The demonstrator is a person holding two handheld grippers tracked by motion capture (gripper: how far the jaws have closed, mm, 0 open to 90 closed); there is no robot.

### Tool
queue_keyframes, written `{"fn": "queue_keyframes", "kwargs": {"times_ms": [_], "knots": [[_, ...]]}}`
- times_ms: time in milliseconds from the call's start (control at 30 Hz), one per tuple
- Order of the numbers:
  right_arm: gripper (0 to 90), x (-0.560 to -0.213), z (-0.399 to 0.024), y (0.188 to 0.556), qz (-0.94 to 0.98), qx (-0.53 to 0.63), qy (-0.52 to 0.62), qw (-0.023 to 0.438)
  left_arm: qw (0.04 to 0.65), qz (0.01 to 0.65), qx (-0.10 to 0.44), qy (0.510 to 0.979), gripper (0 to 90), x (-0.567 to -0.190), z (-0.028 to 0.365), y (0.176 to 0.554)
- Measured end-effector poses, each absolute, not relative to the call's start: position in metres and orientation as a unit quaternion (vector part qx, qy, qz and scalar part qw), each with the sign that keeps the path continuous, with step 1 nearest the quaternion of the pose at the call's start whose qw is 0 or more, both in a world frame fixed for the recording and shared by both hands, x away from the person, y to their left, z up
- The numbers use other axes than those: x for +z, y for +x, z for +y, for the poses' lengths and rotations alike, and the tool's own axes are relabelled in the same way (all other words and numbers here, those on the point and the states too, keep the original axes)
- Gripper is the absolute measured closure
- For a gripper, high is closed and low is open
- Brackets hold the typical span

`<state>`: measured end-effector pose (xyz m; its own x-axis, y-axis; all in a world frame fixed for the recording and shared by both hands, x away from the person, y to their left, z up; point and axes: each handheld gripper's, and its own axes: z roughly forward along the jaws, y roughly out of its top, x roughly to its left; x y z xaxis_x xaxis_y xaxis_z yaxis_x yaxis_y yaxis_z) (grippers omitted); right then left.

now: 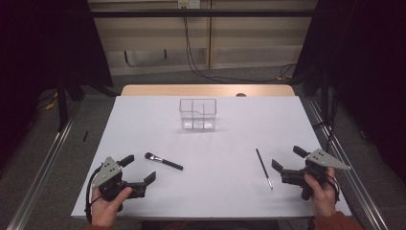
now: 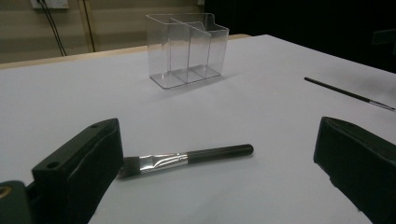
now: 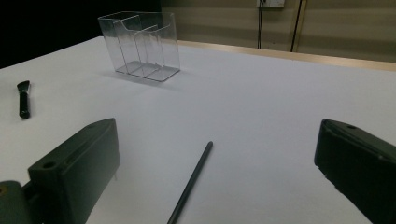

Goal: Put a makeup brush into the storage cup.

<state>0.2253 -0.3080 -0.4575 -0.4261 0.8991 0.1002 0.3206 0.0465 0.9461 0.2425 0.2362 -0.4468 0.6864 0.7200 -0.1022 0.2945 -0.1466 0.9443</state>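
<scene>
A short black makeup brush (image 1: 163, 162) (image 2: 187, 157) with a silver ferrule lies flat on the white table, left of centre. A thin black brush (image 1: 264, 167) (image 3: 190, 183) lies right of centre. A clear plastic organizer (image 1: 197, 114) (image 2: 187, 49) (image 3: 140, 45) with compartments stands empty toward the back middle. My left gripper (image 1: 140, 168) (image 2: 215, 177) rests at the near left corner, open, with the short brush just ahead of its jaws. My right gripper (image 1: 288, 158) (image 3: 217, 177) rests at the near right, open, the thin brush lying ahead between its jaws, untouched.
The white table (image 1: 215, 143) ends in a wooden strip (image 1: 206, 90) at the far side. Cables (image 1: 201, 67) hang down the wall behind. Metal rails (image 1: 43, 167) run along the floor on both sides. A hand holds each gripper from the near edge.
</scene>
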Motion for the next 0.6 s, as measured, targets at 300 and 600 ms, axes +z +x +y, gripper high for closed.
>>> {"fn": "queue_keyframes", "kwargs": {"times_ms": [300, 600], "knots": [[0.3, -0.458, -0.309, 0.226, 0.667, 0.521, 0.456, 0.276, 0.554, 0.334, 0.185, 0.740, 2.1, -0.443, 0.217, 0.261], [0.2, -0.457, -0.308, 0.221, 0.668, 0.523, 0.455, 0.270, 0.565, 0.318, 0.209, 0.732, 2.3, -0.430, 0.203, 0.274]]}}
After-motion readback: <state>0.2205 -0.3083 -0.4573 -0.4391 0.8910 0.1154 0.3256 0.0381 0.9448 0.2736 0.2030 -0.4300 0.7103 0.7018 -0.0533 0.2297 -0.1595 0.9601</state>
